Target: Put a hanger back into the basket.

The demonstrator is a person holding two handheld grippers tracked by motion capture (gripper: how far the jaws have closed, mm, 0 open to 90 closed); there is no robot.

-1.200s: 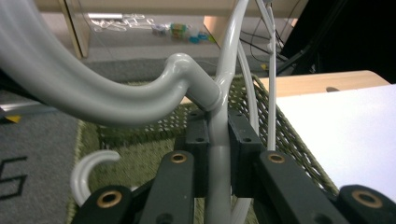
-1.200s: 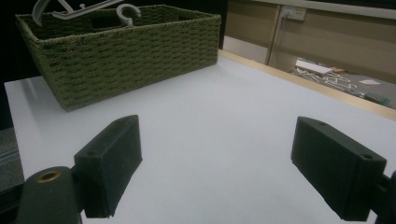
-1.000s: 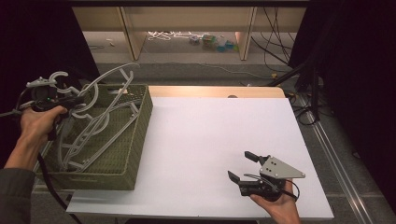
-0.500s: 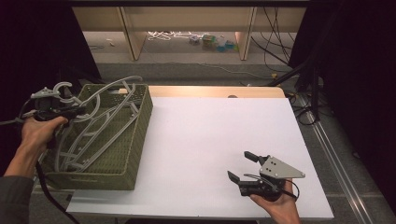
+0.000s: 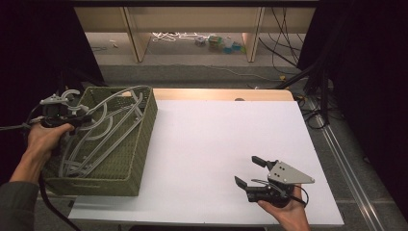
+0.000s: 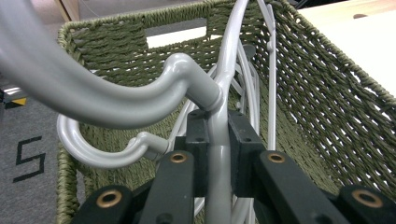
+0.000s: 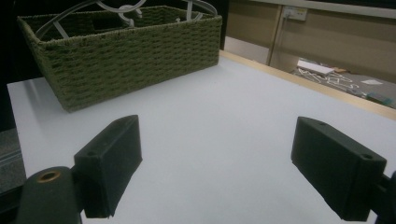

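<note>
**Over the basket's left rim, a grey hanger in the left tool's grip**

At the left edge of the counter (image 5: 207,144), a grey plastic hanger (image 6: 219,140) sits clamped between the two black jaws of the left tool (image 6: 218,140). The jaws are closed tight on the hanger's neck, just below where its hook curves away to the left in the left gripper view. In the high view the same hanger (image 5: 98,122) lies slanted across the top of a green woven basket (image 5: 139,144), with its hook end up by the left tool (image 5: 72,118), which is held over the basket's left rim.

More grey hangers (image 5: 86,154) lie piled inside the basket under and beside the held one; a second hook (image 6: 93,154) shows just left of the jaws in the left gripper view, and I cannot tell whether it touches the held hanger. The basket stands on the left part of the white counter, its near end close to the counter's front edge.

Well apart from all this, near the counter's front right corner, the right tool (image 5: 252,173) is held low over bare white surface. Its jaws stand wide apart with nothing between them, as the right gripper view (image 7: 215,172) shows plainly, and they point toward the basket (image 7: 126,56) across the counter.
</note>
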